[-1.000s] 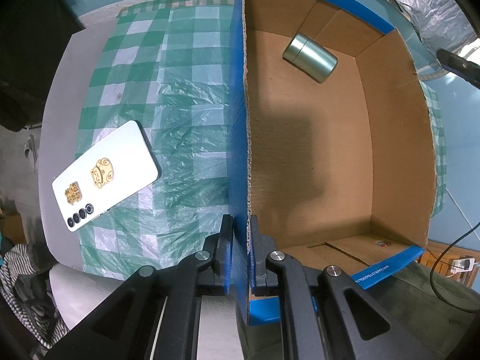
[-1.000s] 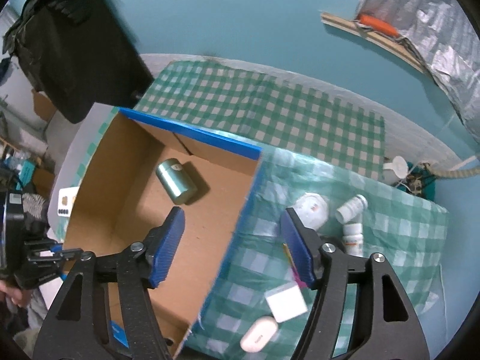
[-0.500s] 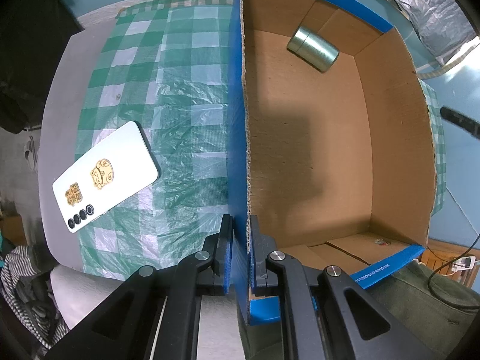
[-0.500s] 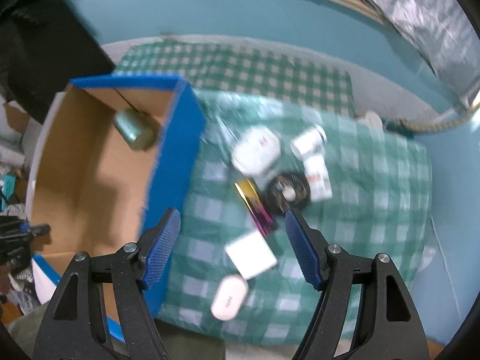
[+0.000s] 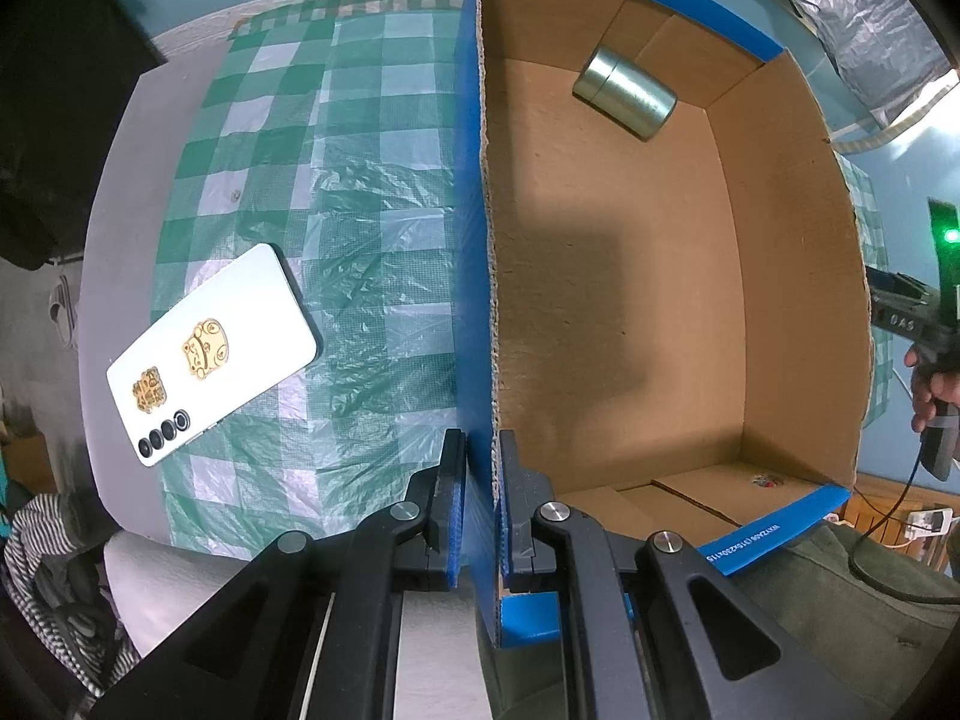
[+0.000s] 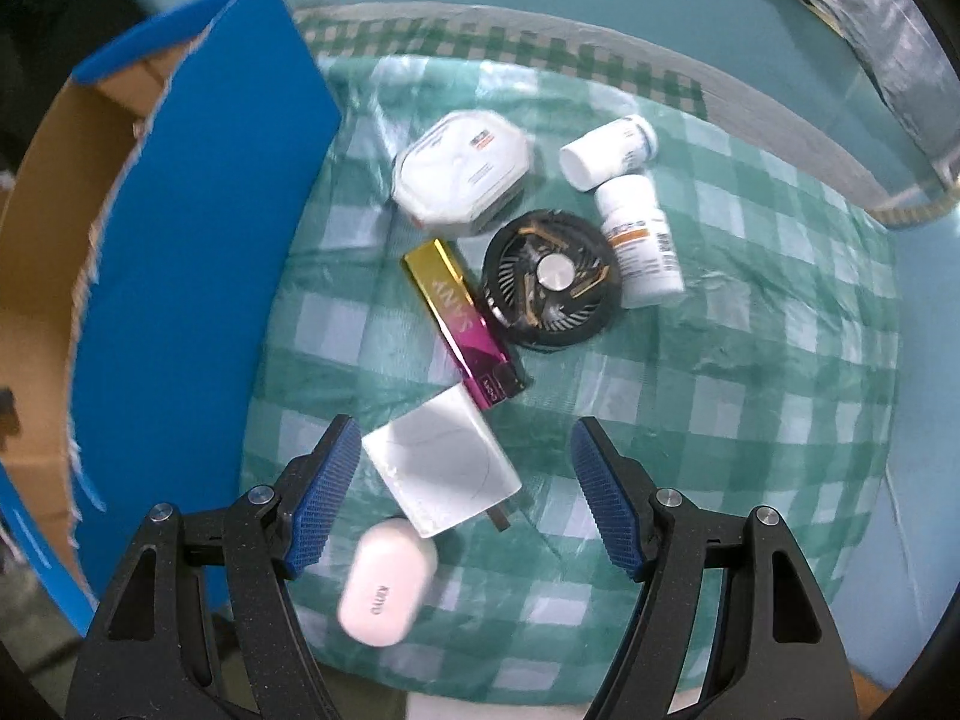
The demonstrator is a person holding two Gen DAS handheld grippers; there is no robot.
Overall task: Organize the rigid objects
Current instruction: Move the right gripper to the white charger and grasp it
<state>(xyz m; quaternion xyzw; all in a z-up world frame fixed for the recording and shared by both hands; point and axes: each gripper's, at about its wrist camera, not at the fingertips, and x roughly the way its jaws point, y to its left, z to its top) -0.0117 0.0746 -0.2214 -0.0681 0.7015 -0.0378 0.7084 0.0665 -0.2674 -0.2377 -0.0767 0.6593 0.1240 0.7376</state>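
Observation:
My left gripper (image 5: 481,504) is shut on the blue wall of the cardboard box (image 5: 474,276). Inside the box a silver tin (image 5: 625,91) lies on its side in the far corner. My right gripper (image 6: 465,495) hangs open above the checked cloth right of the box (image 6: 192,276). A white flat box (image 6: 441,471) lies between its fingers, untouched. Beyond it are a gold and pink box (image 6: 462,327), a black round fan (image 6: 552,279), a white octagonal case (image 6: 462,171) and two white pill bottles (image 6: 642,240). A white earbud case (image 6: 384,591) lies at the near edge.
A white phone (image 5: 210,354) lies face down on the cloth left of the box. A person's hand (image 5: 933,384) with the other gripper shows past the box's right wall. The table edge runs close below the earbud case.
My right gripper swung from above the box to the right and sank toward the items on the cloth. The tin shifted a little inside the box. The left gripper kept its grip.

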